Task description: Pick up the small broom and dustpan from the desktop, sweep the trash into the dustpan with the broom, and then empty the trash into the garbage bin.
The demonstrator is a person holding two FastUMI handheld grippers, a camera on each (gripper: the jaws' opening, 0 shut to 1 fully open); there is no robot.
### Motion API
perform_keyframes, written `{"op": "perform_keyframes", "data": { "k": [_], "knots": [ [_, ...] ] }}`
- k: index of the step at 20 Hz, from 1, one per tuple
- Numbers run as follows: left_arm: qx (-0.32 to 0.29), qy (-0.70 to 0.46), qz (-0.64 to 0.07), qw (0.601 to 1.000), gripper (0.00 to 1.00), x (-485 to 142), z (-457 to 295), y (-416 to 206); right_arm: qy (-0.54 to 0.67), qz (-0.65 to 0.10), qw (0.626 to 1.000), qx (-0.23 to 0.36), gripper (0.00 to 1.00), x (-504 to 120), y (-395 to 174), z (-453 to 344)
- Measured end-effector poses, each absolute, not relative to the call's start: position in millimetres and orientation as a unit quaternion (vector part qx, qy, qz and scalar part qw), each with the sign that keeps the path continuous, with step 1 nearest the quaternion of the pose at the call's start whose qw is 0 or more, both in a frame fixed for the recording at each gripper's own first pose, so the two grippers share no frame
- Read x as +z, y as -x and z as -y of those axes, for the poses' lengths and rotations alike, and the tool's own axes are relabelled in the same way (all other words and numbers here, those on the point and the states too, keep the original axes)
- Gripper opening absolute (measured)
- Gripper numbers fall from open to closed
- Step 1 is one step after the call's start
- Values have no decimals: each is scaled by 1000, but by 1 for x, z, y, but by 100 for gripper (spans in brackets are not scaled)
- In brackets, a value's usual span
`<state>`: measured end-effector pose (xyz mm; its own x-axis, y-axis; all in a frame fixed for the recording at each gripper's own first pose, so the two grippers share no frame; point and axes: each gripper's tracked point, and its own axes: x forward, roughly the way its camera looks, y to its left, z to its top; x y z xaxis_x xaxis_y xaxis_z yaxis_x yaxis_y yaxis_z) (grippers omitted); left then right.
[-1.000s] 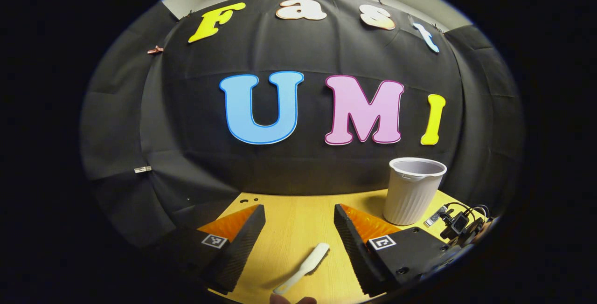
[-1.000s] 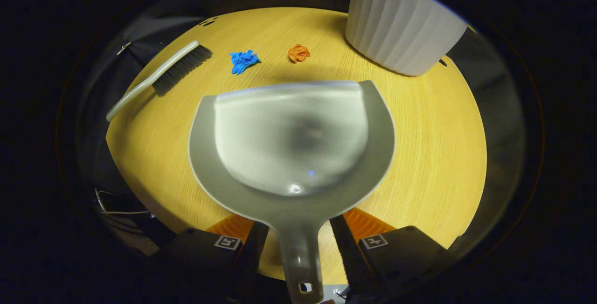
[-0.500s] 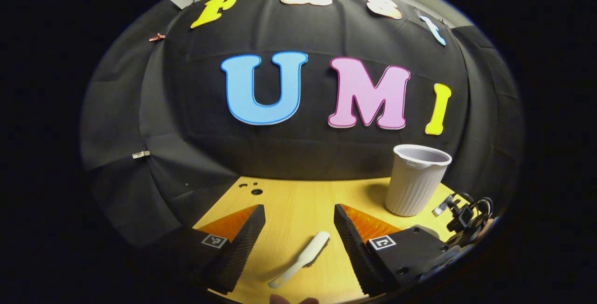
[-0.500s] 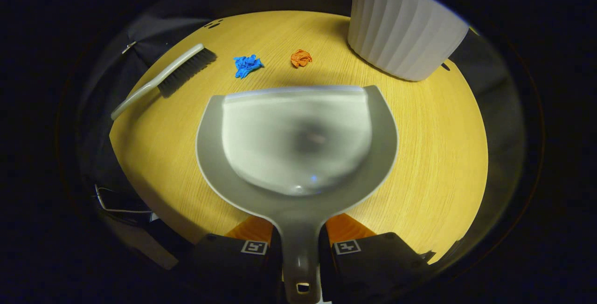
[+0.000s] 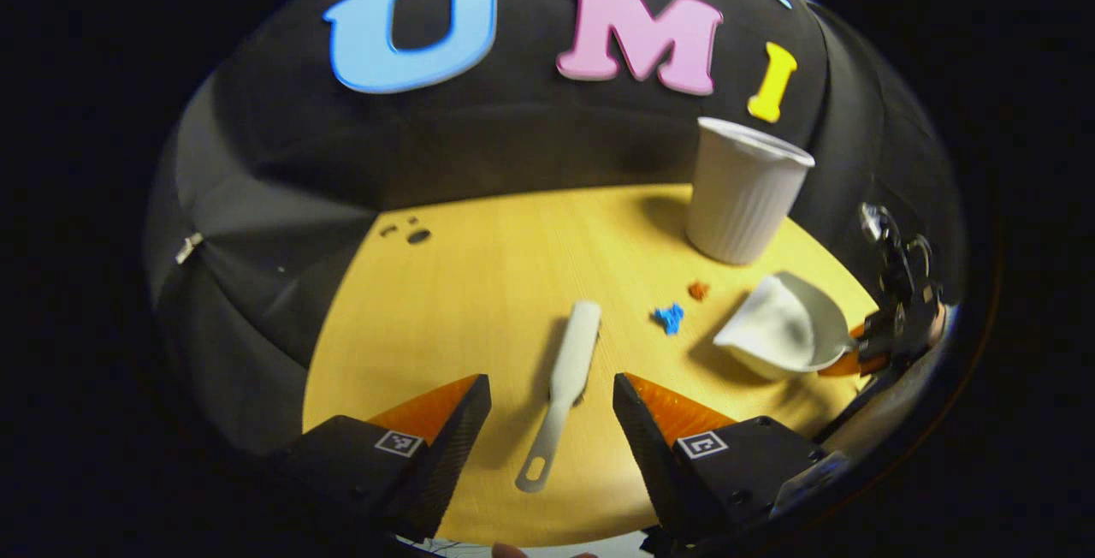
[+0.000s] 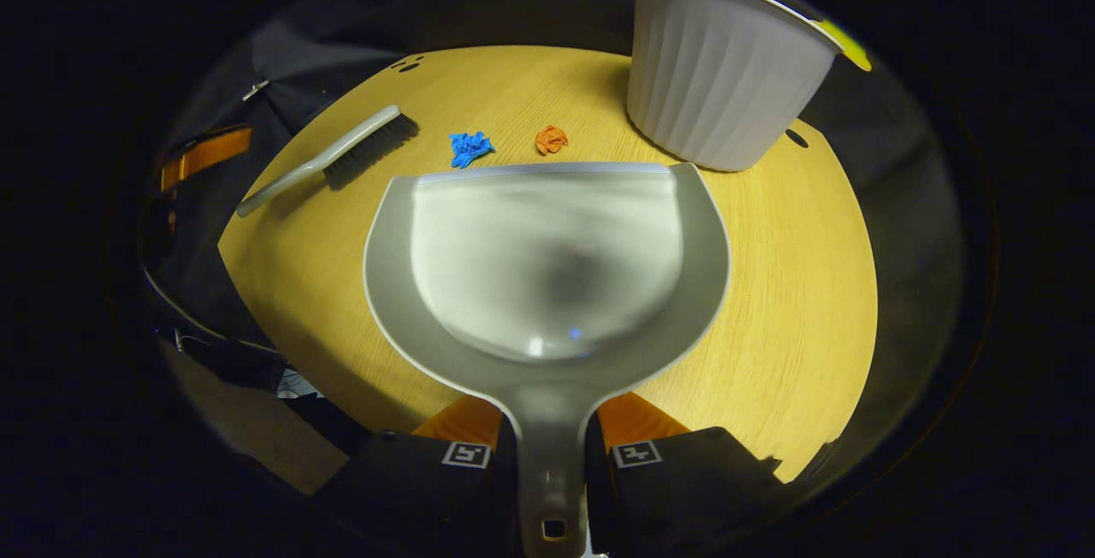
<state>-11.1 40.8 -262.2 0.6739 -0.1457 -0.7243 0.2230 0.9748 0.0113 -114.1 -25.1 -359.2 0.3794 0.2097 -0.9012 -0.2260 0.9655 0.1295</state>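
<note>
Grey dustpan point(image 6: 547, 267) handle clamped in right tongs point(image 6: 550, 447), its end cut off; left tongs point(image 5: 552, 395) wide.

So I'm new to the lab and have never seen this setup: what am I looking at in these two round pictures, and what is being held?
A person holds a two-finger gripper in each hand, and each carries a fisheye camera looking along its fingers. In the left gripper view, the left gripper is open above the small pale plastic broom, which lies on the yellow wooden desktop. In the right gripper view, the right gripper is shut on the handle of the grey plastic dustpan. Beyond the pan's front edge lie a crumpled blue scrap and a crumpled orange scrap, the trash to sweep. The ribbed white plastic bin stands at the back right.
</note>
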Motion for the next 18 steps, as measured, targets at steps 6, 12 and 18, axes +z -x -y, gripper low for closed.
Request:
{"op": "perform_keyframes", "data": {
  "k": [6,12,18],
  "knots": [
    [-127,-80,-498,854,88,-329,-54,15,15,-539,835,115,36,-352,124,45],
    [-129,-85,-558,815,81,-377,-53,2,10,-545,832,105,36,-351,134,53],
    [-132,-112,-572,801,69,-393,-50,-12,19,-574,810,121,36,-347,143,52]
  ]
}}
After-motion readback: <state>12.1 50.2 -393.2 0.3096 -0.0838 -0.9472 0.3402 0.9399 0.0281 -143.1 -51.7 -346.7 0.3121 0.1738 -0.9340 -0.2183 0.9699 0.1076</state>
